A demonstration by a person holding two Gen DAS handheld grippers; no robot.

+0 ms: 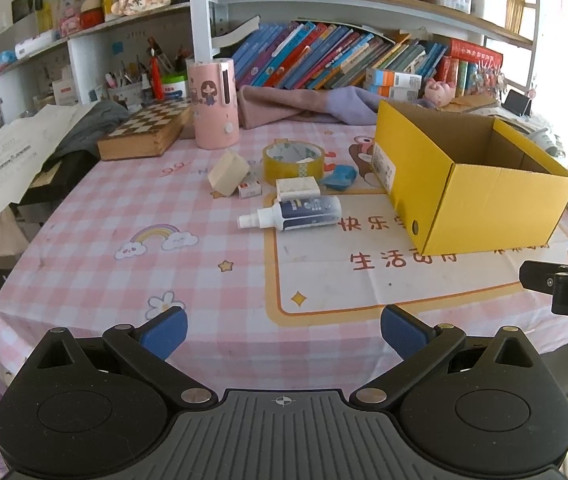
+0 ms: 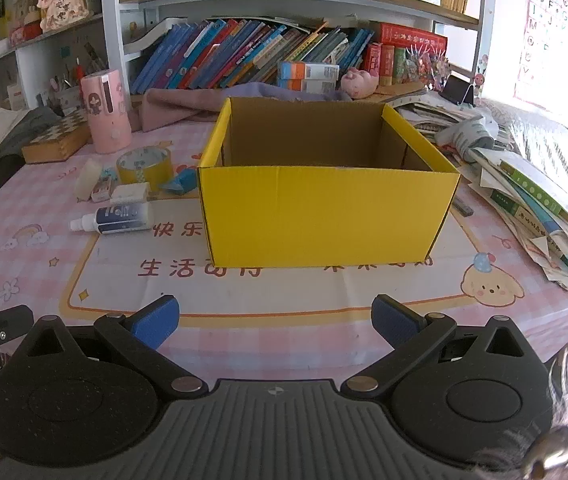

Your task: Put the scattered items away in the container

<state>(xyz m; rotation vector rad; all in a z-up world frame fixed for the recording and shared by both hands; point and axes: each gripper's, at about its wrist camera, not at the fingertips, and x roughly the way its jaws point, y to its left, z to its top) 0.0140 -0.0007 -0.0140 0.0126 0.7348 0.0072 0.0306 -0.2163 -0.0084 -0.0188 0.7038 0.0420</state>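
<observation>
An open yellow cardboard box [image 1: 483, 200] [image 2: 323, 212] stands on the pink checked tablecloth. Left of it lie scattered items: a spray bottle [image 1: 295, 212] [image 2: 118, 218] on its side, a roll of yellow tape [image 1: 293, 158] [image 2: 144, 164], a cream block [image 1: 228, 172] [image 2: 88, 178], a small white box [image 1: 297, 189] [image 2: 130, 193], a small red-and-white carton [image 1: 250, 190] [image 2: 102, 191] and a blue object [image 1: 339, 178] [image 2: 180, 184]. My left gripper [image 1: 284, 330] is open and empty near the table's front edge. My right gripper [image 2: 276, 320] is open and empty in front of the box.
A pink cylinder [image 1: 214, 104] [image 2: 106, 112], a wooden chessboard case [image 1: 144, 132] and folded cloth [image 1: 303, 104] sit behind the items. Shelves of books [image 1: 343, 60] line the back. A pile of papers and books [image 2: 523, 200] lies right of the box.
</observation>
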